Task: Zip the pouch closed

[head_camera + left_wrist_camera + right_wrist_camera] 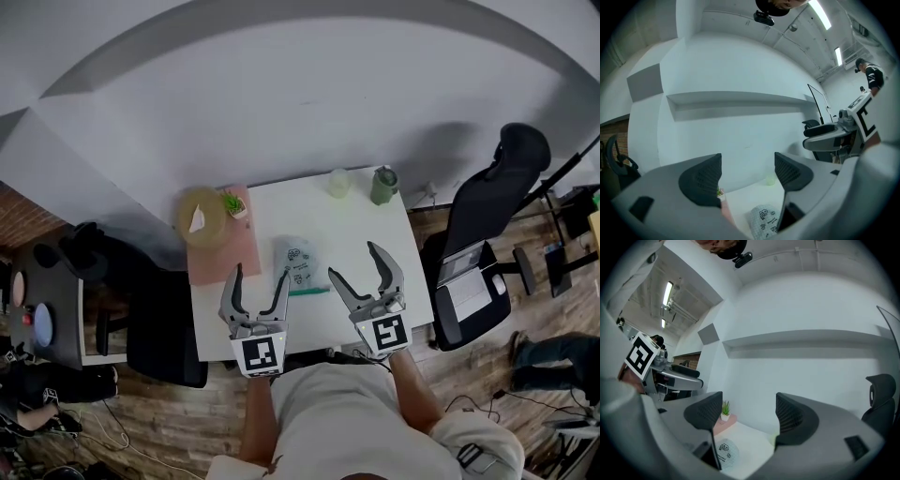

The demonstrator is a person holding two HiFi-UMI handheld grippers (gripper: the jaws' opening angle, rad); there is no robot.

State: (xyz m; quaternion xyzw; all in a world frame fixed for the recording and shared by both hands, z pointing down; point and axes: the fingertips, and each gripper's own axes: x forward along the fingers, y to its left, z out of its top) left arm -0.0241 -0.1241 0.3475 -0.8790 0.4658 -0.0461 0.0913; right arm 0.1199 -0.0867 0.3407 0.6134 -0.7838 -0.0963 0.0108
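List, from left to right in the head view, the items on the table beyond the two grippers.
yellow round dish → small potted plant → pouch → pale green cup → dark green cup

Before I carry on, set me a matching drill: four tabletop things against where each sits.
1. clear printed plastic pouch
2. dark green lidded tumbler
3. small potted green plant
4. pale green translucent cup

A. on the pink mat
B. far right corner of the white table
C. middle of the table
D. far edge, left of the tumbler

Pairs: 1-C, 2-B, 3-A, 4-D
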